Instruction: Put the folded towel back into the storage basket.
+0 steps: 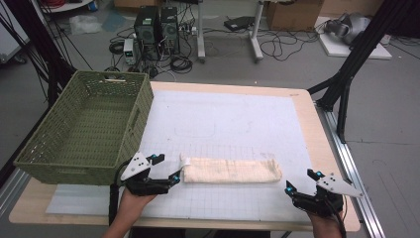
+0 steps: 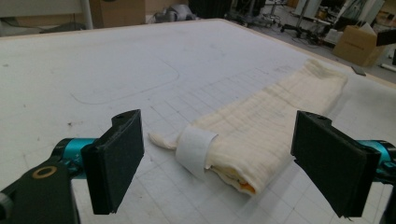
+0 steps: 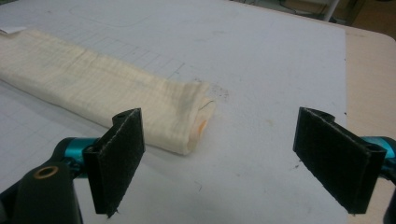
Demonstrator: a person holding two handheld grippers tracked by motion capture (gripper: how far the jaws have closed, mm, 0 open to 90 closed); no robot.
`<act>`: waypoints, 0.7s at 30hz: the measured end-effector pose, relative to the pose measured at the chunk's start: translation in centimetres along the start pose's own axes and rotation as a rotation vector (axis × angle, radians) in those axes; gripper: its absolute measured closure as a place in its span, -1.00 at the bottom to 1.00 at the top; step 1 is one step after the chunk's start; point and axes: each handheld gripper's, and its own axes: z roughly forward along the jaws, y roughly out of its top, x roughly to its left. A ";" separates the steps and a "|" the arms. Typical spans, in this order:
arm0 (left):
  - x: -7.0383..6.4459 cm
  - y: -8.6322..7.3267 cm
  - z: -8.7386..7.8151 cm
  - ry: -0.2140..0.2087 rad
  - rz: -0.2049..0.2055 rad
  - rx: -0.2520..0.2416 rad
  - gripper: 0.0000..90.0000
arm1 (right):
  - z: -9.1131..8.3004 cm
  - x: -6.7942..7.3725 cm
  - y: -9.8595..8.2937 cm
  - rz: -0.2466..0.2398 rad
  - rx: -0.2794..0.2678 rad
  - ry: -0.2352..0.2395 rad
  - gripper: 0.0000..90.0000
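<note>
Folded cream towel [image 1: 232,170] flat on white mat [image 1: 233,119], left gripper [image 1: 167,168] and right gripper [image 1: 298,181] jaws wide apart, holding nothing

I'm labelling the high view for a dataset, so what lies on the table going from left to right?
Green basket → left tool → folded cream towel → right tool.
</note>
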 end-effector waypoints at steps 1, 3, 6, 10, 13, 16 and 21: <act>0.0 0.0 0.0 0.000 0.000 0.000 -0.61 | 0.0 0.0 0.0 0.005 0.001 0.000 -0.66; -0.2 -0.1 0.2 -0.012 0.010 0.028 -0.61 | 0.0 0.0 0.0 0.004 0.003 -0.001 -0.66; -0.3 0.0 0.1 -0.006 0.025 0.029 -0.60 | 0.1 0.0 0.0 0.002 0.004 -0.003 -0.66; -0.3 0.1 0.1 -0.002 0.023 0.031 -0.58 | 0.0 0.2 0.1 0.003 0.001 -0.004 -0.66; 0.0 0.2 0.3 -0.016 0.010 0.051 -0.57 | 0.1 0.3 0.1 -0.006 0.004 -0.004 -0.66; 0.1 0.3 0.6 -0.023 -0.003 0.067 -0.57 | 0.2 0.3 0.0 -0.009 0.006 0.002 -0.66; -0.1 0.5 1.6 -0.037 0.001 0.120 -0.53 | 0.2 0.3 0.0 0.001 -0.003 0.003 -0.66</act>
